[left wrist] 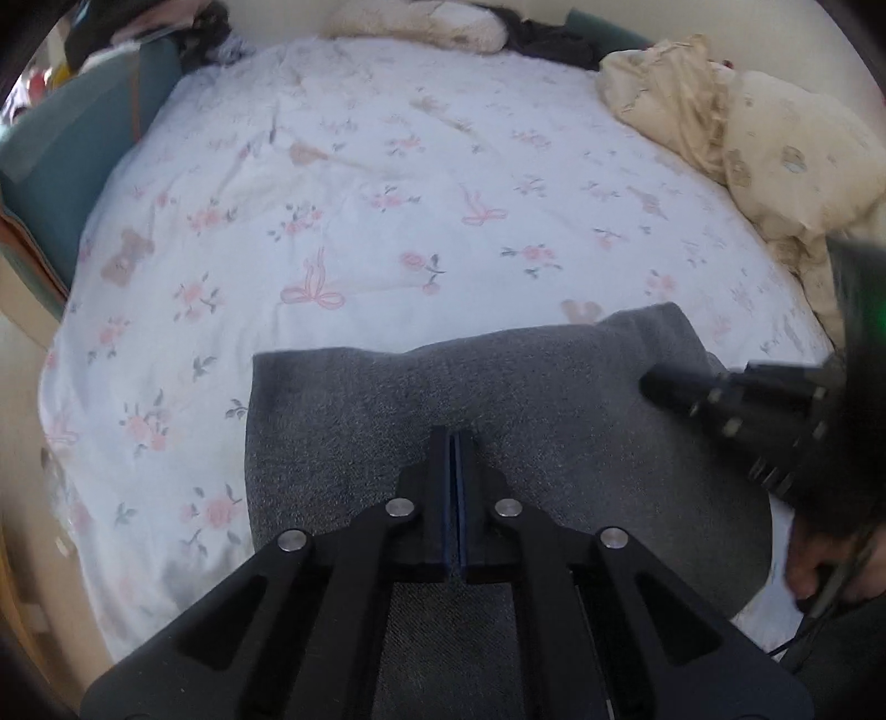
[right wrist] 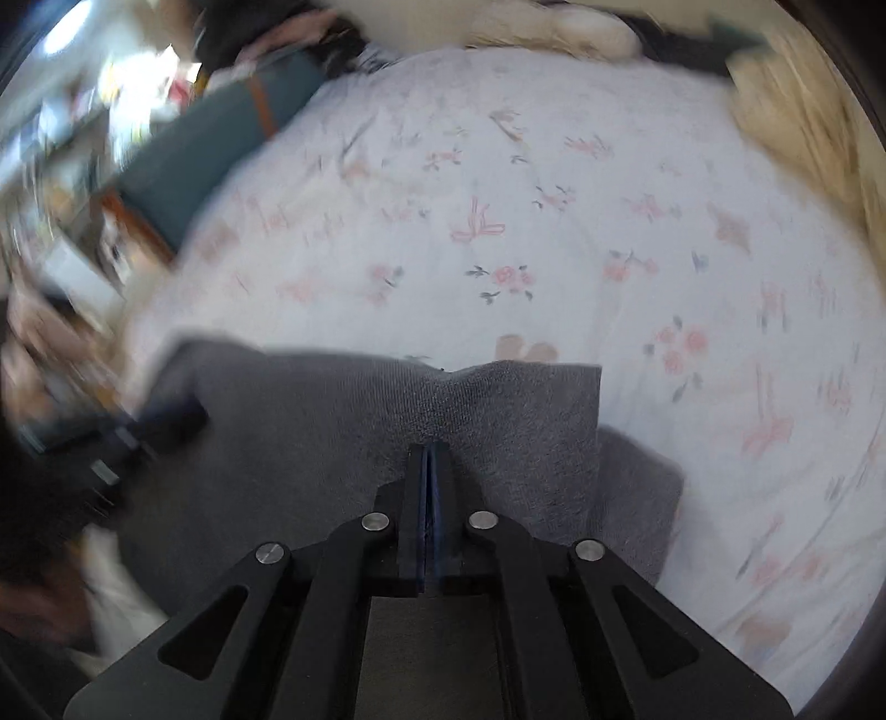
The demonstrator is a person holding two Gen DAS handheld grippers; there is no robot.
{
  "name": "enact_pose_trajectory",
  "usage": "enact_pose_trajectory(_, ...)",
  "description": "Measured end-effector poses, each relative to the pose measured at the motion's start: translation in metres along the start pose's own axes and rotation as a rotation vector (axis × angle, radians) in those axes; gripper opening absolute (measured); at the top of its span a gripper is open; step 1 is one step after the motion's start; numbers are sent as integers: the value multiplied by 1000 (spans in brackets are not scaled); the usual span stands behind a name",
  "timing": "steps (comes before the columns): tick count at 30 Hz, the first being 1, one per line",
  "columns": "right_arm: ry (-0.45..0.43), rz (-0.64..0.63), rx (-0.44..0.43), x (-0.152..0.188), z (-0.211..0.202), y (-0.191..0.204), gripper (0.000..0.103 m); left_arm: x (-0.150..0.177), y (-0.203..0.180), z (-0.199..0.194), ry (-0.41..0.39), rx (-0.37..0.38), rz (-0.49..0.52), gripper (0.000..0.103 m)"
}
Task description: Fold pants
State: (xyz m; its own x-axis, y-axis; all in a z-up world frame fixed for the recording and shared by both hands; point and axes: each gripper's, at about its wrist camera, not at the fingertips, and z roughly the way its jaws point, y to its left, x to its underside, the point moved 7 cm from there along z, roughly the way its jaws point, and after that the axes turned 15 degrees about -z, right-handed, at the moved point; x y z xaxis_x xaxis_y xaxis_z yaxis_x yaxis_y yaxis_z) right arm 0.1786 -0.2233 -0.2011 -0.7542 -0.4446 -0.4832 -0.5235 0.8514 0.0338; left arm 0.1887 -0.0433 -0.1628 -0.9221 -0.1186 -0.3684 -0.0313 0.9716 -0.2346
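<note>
Grey knit pants (left wrist: 360, 399) lie folded on the near part of a floral bedsheet (left wrist: 387, 194). My left gripper (left wrist: 455, 437) is shut, its tips pinching a pucker of the grey cloth near the middle of the fold. My right gripper (left wrist: 653, 382) comes in from the right, its tip pressed on the pants' right part. In the right wrist view my right gripper (right wrist: 429, 450) is shut on a raised ridge of the pants (right wrist: 526, 432). The left gripper (right wrist: 188, 415) shows blurred at the left, on the same cloth.
A cream blanket and pillow (left wrist: 775, 155) are heaped at the right of the bed. A teal padded rail (left wrist: 66, 160) runs along the left side. Dark clothes (left wrist: 554, 39) lie at the far end. A hand (left wrist: 819, 565) holds the right gripper's handle.
</note>
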Motion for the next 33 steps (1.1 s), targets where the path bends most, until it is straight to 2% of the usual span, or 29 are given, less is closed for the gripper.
enact_pose_trajectory(3,26,38,-32,-4,22,-10,0,-6,6,21,32,-33,-25,3)
enact_pose_trajectory(5,41,54,-55,-4,32,-12,0,-1,16,42,106,-32,-70,3)
enact_pose_trajectory(6,51,48,-55,-2,35,-11,0,1,15,42,100,-34,-63,3)
enact_pose_trajectory(9,63,1,-46,2,38,-7,0,14,3,38,55,-115,39,2)
enact_pose_trajectory(12,61,83,-136,4,35,-17,0,15,5,29,51,-90,-6,2)
enact_pose_trajectory(15,9,163,-216,7,11,-24,0,9,3,2,42,-42,-36,2)
enact_pose_trajectory(17,-27,207,-237,8,-15,-34,9,3,7,-27,24,36,-76,21)
enact_pose_trajectory(19,-97,271,-237,8,-44,-50,10,-4,23,-54,-41,92,-156,79)
enact_pose_trajectory(20,-131,323,-248,10,-56,-58,10,-7,34,-62,-77,97,-198,90)
enact_pose_trajectory(21,-157,389,-267,17,-65,-66,14,-9,42,-65,-97,106,-234,101)
enact_pose_trajectory(22,-162,444,-283,24,-69,-71,40,-7,55,-62,-84,123,-288,102)
enact_pose_trajectory(23,-149,504,-291,34,-69,-75,60,-3,66,-54,-52,118,-333,102)
enact_pose_trajectory(24,-130,556,-280,46,-66,-79,93,5,76,-42,8,117,-388,102)
enact_pose_trajectory(25,-118,596,-262,57,-63,-81,98,14,84,-29,70,130,-440,102)
enact_pose_trajectory(28,-31,630,-285,79,-40,-75,98,41,94,6,219,186,-551,102)
enact_pose_trajectory(31,51,610,-224,95,-14,-75,97,60,86,23,295,216,-553,102)
enact_pose_trajectory(32,76,618,-233,99,-2,-68,97,65,82,25,313,221,-542,102)
enact_pose_trajectory(33,87,638,-311,101,7,-57,97,72,78,26,341,223,-526,101)
